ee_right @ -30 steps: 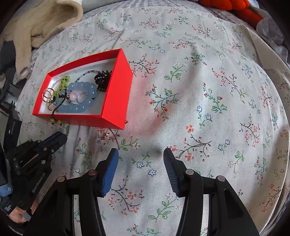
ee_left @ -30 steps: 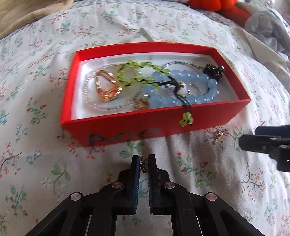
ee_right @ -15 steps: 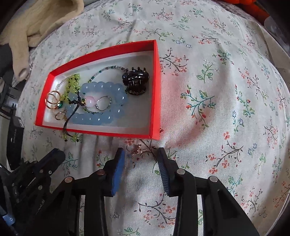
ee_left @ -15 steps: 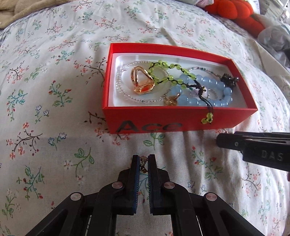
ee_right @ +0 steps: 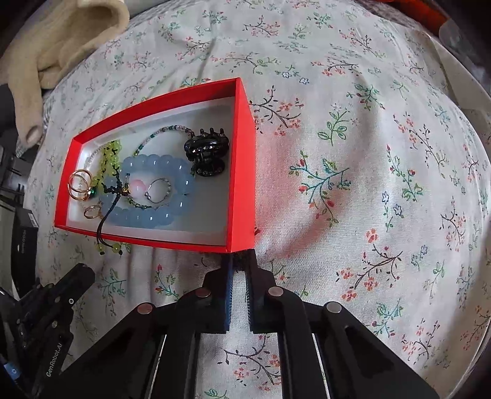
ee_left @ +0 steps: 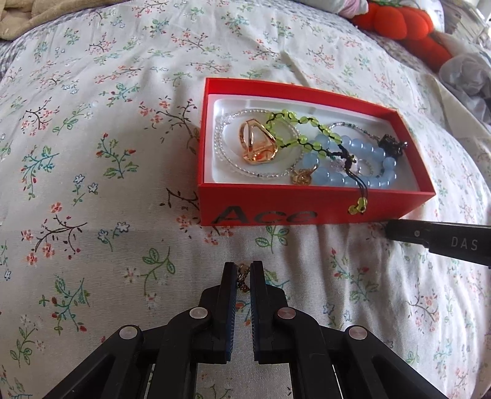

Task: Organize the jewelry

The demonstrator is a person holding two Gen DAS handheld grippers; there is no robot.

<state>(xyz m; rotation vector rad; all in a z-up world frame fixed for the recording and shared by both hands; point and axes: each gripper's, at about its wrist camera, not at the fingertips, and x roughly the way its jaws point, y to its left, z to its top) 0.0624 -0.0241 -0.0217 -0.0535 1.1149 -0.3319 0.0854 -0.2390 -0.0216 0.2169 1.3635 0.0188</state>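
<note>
A red box (ee_left: pixel 307 211) (ee_right: pixel 242 172) lies on the floral bedspread. It holds a blue bead bracelet (ee_left: pixel 353 162) (ee_right: pixel 153 187), a green bead bracelet (ee_left: pixel 294 129), gold rings (ee_left: pixel 257 145) (ee_right: pixel 79 182), a clear bead strand and a black hair clip (ee_right: pixel 207 153). My left gripper (ee_left: pixel 243 270) is shut on a small gold earring (ee_left: pixel 243 276), held in front of the box. My right gripper (ee_right: pixel 239 261) is shut at the box's near right corner, where a small earring lay; the piece itself is hidden between the pads.
A cream blanket (ee_right: pixel 52 46) lies at the far left. An orange plush (ee_left: pixel 405 27) and grey cloth (ee_left: pixel 466 79) lie at the far right. The right gripper's finger (ee_left: pixel 438 239) reaches in beside the box. The left gripper (ee_right: pixel 46 310) shows at lower left.
My right gripper moved in to the box's near corner and closed from wide open over the small earring on the bedspread. My left gripper shifted left, still shut on its earring.
</note>
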